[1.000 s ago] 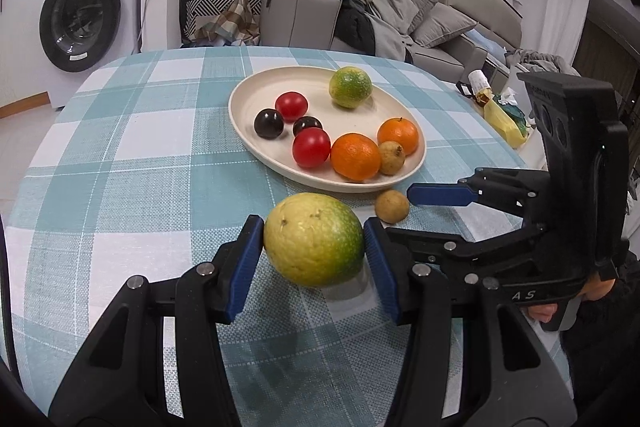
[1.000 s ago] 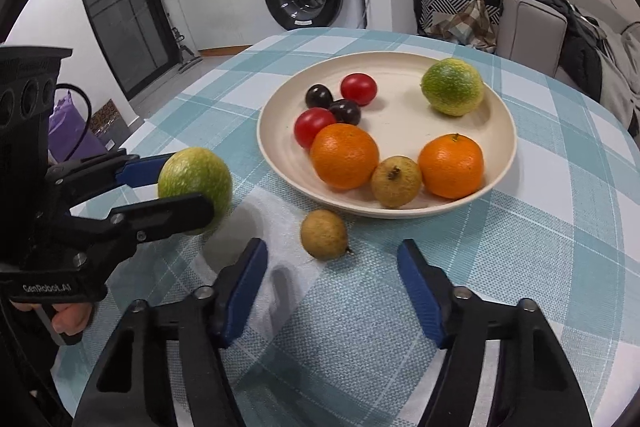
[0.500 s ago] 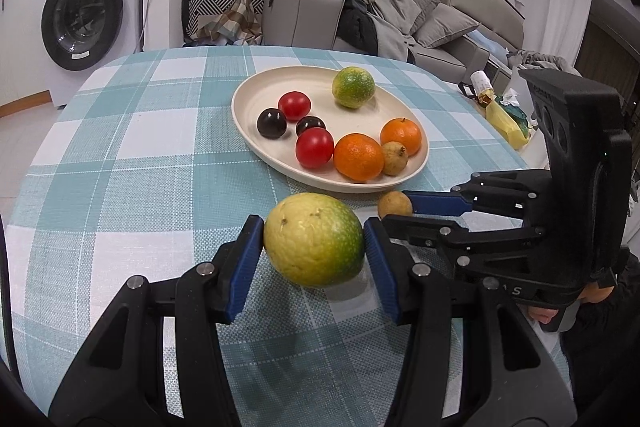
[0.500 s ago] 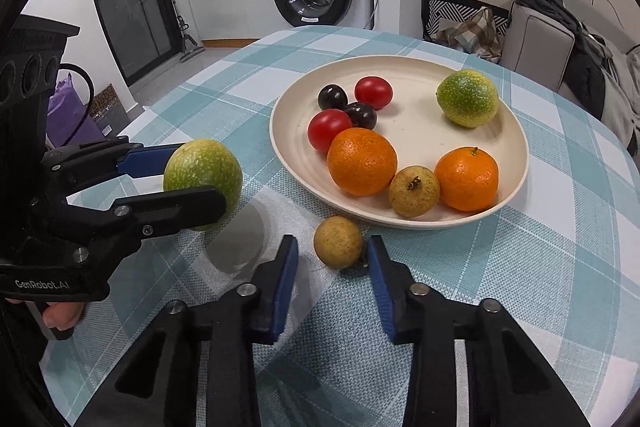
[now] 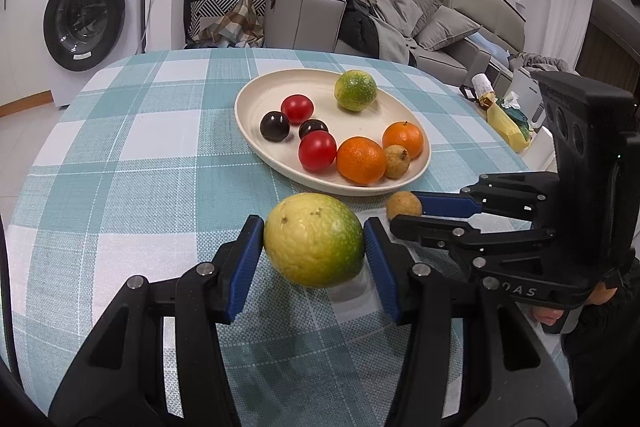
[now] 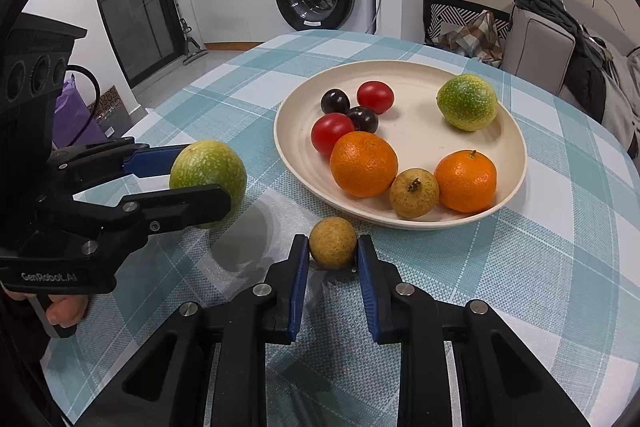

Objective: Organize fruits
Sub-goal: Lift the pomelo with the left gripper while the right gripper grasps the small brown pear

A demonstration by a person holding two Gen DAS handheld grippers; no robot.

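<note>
Left gripper [image 5: 314,241] clamps a large yellow-green citrus [image 5: 314,239], pebbled skin, slightly oval, long axis running pad to pad; it is near the table's [image 5: 120,167] front edge, just before the plate [image 5: 256,95]. Right gripper [image 6: 333,255] has just closed; its blue pads now press both sides of a small round tan longan [image 6: 332,242], rough-skinned, touching the checked cloth, just outside the plate's near rim. On the cream oval plate: two oranges, two red tomatoes, two dark plums, a green citrus, another longan. The right view alone shows the citrus's green side and the fingers [image 6: 66,309] on the left handle; the left view shows its yellow face.
</note>
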